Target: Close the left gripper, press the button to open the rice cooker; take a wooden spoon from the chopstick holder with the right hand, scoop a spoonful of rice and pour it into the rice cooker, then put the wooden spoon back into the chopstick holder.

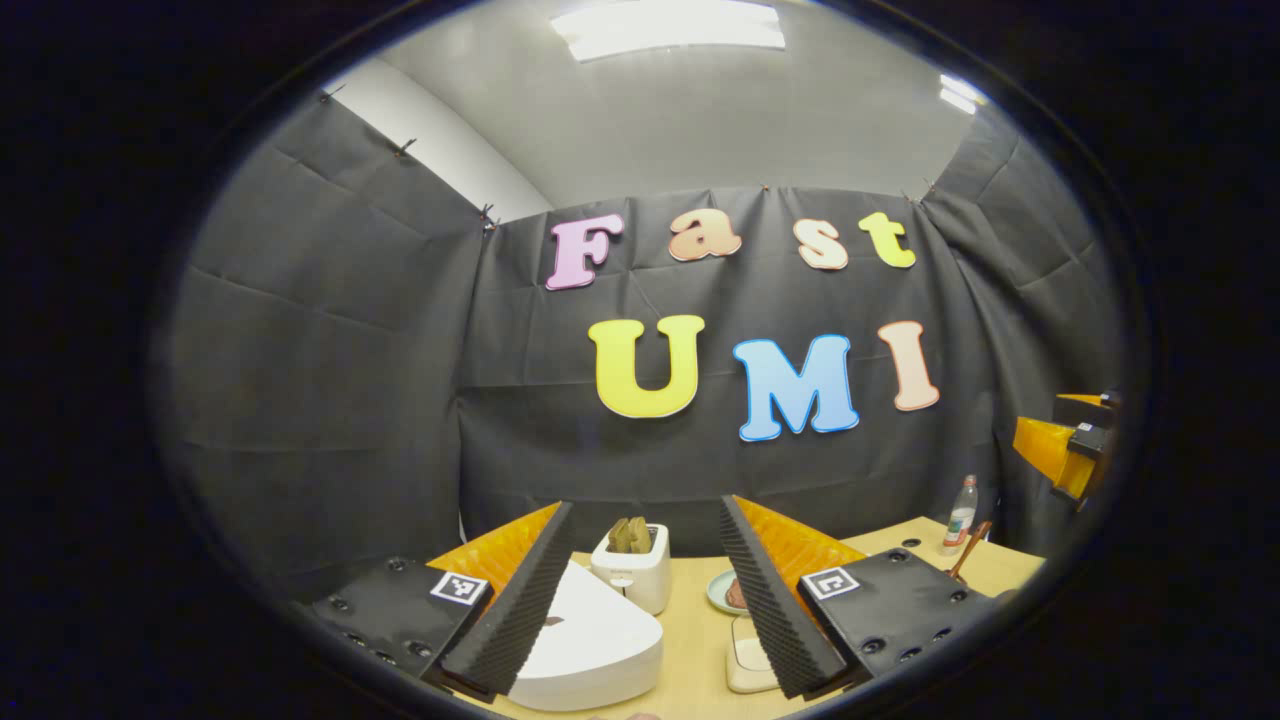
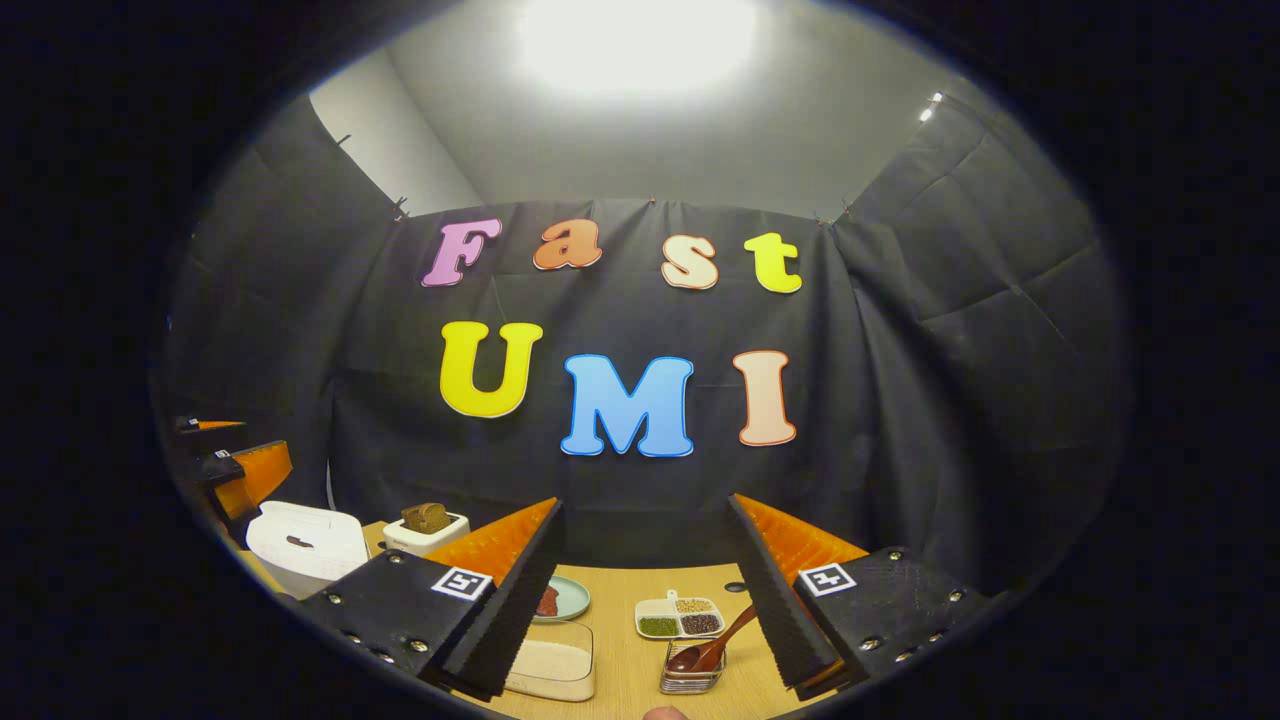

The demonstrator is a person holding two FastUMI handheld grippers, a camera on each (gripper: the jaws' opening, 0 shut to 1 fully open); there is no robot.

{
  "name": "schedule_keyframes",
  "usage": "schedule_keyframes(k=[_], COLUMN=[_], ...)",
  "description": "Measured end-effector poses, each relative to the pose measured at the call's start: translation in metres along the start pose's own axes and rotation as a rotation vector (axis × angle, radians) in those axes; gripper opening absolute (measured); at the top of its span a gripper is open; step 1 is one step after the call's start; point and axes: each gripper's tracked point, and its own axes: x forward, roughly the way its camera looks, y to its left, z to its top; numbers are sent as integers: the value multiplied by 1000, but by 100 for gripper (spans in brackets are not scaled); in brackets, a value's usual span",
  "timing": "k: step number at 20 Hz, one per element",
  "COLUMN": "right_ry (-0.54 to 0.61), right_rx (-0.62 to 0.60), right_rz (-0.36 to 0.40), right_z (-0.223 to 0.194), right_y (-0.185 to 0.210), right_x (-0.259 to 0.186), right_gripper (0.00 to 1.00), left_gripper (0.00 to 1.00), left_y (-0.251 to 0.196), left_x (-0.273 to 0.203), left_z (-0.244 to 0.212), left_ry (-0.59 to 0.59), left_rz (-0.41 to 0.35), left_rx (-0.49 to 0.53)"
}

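Both claws hang spread wide above the worktop, each with nothing between its fingers.

In the left gripper view the left claw (image 1: 647,590) frames the white rice cooker (image 1: 590,645), lid down, near and just left of centre, with a white toaster (image 1: 632,568) beyond it. In the right gripper view the right claw (image 2: 648,590) opens over the wooden worktop (image 2: 625,680); the wooden spoon (image 2: 712,645) stands tilted in the clear chopstick holder (image 2: 690,672), bowl low and near, handle rising toward the far right, its long axis running near-left to far-right. A clear box of rice (image 2: 552,662) sits to the left of the holder, and a divided dish of grains (image 2: 680,617) lies just behind it.
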Motion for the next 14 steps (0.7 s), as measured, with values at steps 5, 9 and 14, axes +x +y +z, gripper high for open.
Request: schedule_keyframes(k=[5, 9, 14], right_ry=[3, 10, -3], right_rx=[-4, 0, 5], right_rz=[-3, 0, -5], right_z=[0, -3, -1], right_y=[-2, -2, -4], right_x=[4, 6, 6], right_gripper=[96, 96, 96], left_gripper=[98, 98, 100], left_y=[-3, -2, -7], left_x=[3, 4, 7], left_z=[-4, -4, -2], left_ry=[10, 11, 9], left_rz=[-6, -3, -10], left_rx=[-1, -4, 7])
